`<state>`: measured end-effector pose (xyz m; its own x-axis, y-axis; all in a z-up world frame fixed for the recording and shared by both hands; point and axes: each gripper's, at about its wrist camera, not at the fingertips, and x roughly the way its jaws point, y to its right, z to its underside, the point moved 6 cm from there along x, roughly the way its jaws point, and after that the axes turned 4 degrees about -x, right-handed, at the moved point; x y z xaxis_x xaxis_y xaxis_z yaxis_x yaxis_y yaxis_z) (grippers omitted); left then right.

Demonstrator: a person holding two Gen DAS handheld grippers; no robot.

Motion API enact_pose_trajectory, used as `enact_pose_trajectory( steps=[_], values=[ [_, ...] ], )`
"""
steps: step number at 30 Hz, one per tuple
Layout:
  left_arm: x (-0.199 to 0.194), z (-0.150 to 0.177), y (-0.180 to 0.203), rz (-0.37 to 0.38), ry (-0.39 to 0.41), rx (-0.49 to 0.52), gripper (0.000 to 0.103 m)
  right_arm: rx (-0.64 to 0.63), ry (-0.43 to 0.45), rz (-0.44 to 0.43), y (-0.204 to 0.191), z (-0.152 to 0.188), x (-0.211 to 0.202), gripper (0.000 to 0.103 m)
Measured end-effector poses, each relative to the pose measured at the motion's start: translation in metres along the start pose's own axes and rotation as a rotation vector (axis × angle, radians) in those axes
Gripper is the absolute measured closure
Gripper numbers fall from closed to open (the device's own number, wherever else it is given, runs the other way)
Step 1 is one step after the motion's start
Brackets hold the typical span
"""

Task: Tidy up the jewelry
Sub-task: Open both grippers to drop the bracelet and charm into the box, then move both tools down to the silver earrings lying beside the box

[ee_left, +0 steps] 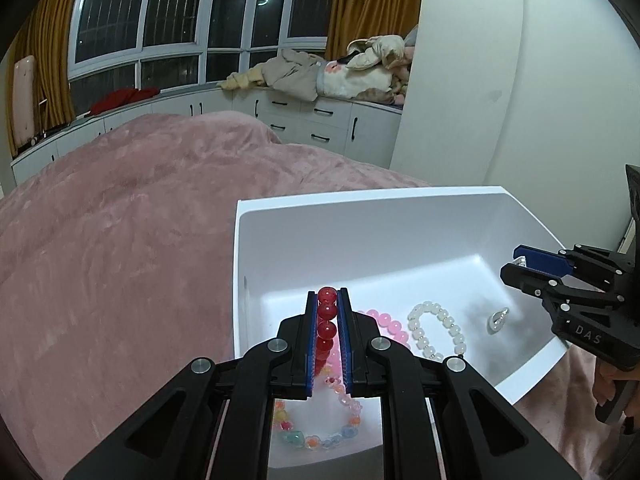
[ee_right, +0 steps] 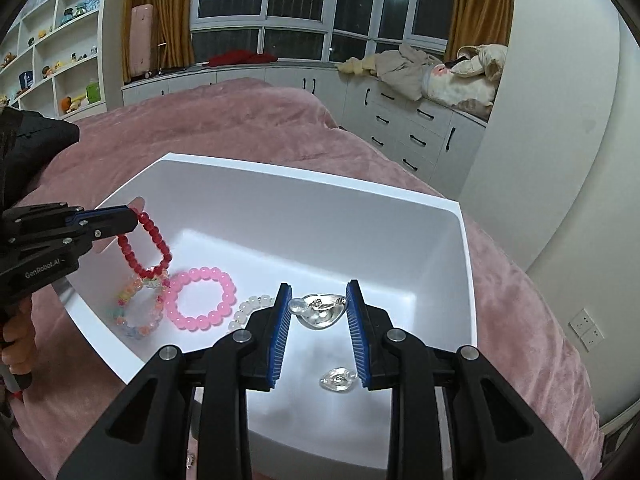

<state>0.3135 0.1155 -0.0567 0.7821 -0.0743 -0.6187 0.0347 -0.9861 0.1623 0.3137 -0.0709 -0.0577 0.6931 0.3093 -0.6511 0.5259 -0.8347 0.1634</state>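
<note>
- Your left gripper (ee_left: 327, 300) is clamped on the red bead bracelet (ee_right: 145, 243), which hangs over the left side of the white tray (ee_right: 312, 184); its lowest beads sit at or just above the multicoloured bracelet (ee_right: 138, 310), so it looks ready to be let go there.
- Your right gripper (ee_right: 318, 302) pinches a silver heart-shaped piece (ee_right: 322, 312) between its pads, held above the tray's near right floor, probably to set it beside its twin.
- Count in the tray: three bracelets lying flat – multicoloured, pink (ee_right: 200, 300), white (ee_left: 434, 330) – and one silver piece (ee_right: 338, 379) lying loose.
- Carried: one bracelet, one silver piece.
</note>
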Motion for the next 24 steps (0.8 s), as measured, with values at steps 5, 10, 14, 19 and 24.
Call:
enact_pose_trajectory(
  steps=[5, 10, 14, 19, 24],
  values=[
    [0.0, 0.004, 0.008, -0.007, 0.003, 0.038, 0.074, 0.0, 0.01, 0.011, 0.004, 0.001, 0.0, 0.054],
    [-0.01, 0.003, 0.017, 0.021, 0.031, 0.058, 0.048, -0.025, 0.047, 0.002, -0.001, 0.003, -0.008, 0.035],
    [-0.029, 0.001, 0.026, 0.03, 0.101, 0.113, 0.022, -0.044, 0.139, -0.019, -0.008, 0.003, -0.03, 0.012],
    [-0.055, 0.001, 0.037, 0.123, 0.142, 0.147, 0.01, -0.102, 0.259, -0.045, -0.021, 0.009, -0.068, 0.005],
    [-0.08, 0.013, 0.051, 0.26, 0.129, 0.228, 0.01, -0.169, 0.325, -0.182, -0.033, 0.032, -0.102, 0.005]
  ],
)
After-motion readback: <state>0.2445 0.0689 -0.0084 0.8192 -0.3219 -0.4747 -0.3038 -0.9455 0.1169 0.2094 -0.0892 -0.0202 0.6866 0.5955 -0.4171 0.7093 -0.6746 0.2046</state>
